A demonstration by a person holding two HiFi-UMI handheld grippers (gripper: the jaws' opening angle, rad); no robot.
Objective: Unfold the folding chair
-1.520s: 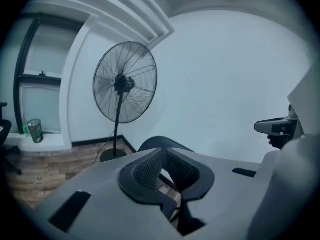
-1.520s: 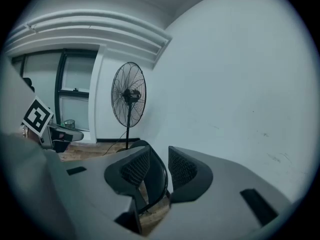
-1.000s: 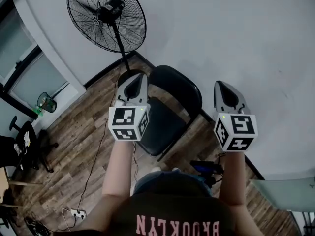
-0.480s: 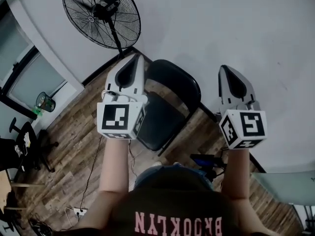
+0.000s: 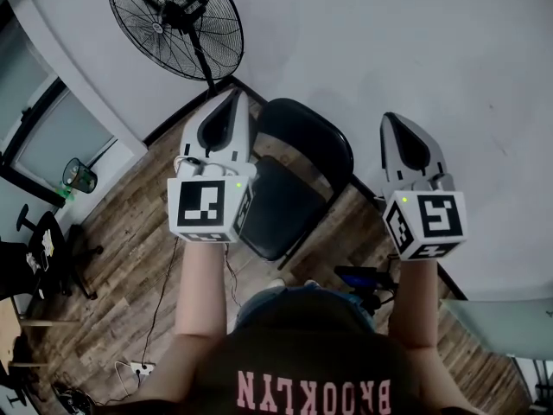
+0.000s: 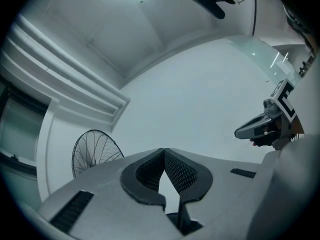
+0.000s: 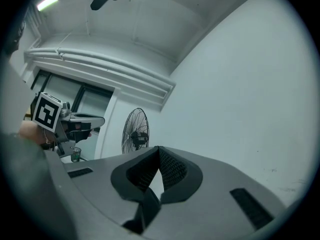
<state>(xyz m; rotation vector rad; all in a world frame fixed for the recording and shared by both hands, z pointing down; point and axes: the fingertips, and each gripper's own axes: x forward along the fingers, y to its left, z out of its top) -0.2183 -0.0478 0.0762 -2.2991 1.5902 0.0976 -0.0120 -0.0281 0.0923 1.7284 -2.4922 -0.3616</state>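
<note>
A black folding chair stands on the wood floor by the white wall, its seat down and its backrest toward the wall. My left gripper hovers high over the chair's left side, jaws shut with nothing between them. My right gripper hangs to the right of the chair, also shut and empty. Neither gripper touches the chair. Both gripper views look at the wall and ceiling, and neither shows the chair. Each shows the other gripper at its edge.
A large black pedestal fan stands against the wall left of the chair. A cable runs over the floor to a power strip. A green cup sits on a ledge, an office chair at far left, a dark device by my feet.
Both grippers have risen, the left one more, and it has rolled a little. Both jaws stayed shut. The chair has not moved.
</note>
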